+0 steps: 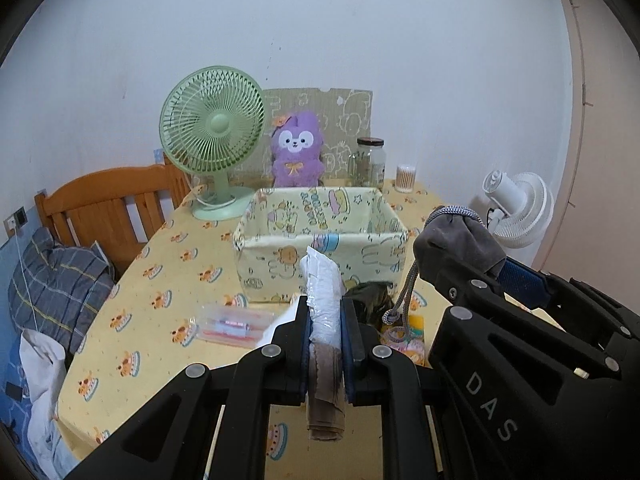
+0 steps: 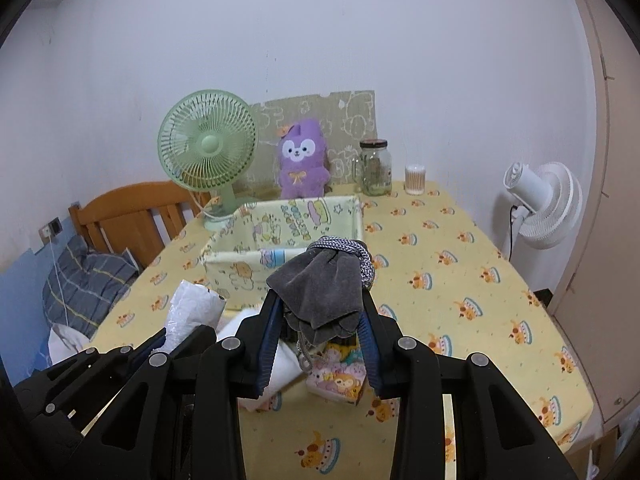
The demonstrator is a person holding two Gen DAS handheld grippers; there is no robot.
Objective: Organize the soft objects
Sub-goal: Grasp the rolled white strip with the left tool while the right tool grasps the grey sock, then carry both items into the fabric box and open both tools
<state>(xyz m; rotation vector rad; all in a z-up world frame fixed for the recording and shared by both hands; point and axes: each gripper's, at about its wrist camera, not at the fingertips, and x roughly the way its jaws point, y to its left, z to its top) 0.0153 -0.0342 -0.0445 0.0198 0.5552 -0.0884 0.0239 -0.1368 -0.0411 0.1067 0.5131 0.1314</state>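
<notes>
My left gripper (image 1: 325, 314) is shut on a white plastic packet (image 1: 322, 280) that sticks up between the pads, with a brown cloth (image 1: 326, 404) hanging below them. My right gripper (image 2: 322, 306) is shut on a grey drawstring pouch (image 2: 320, 292); its grey-white cord (image 2: 362, 258) loops over the top. Both are held above the table, just in front of the yellow cartoon-print fabric box (image 1: 248, 226), which stands open-topped. In the left wrist view the pouch (image 1: 460, 240) hangs at the right. In the right wrist view the white packet (image 2: 192, 308) shows at the lower left.
On the yellow tablecloth (image 2: 460, 280) lie a clear packet (image 1: 228, 326), a dark cloth (image 1: 370, 298), a white cloth (image 2: 280, 364) and a cartoon tissue pack (image 2: 336, 380). Behind the box stand a green fan (image 1: 212, 124), purple plush (image 1: 296, 148), glass jar (image 1: 370, 160) and swab tub (image 2: 415, 180).
</notes>
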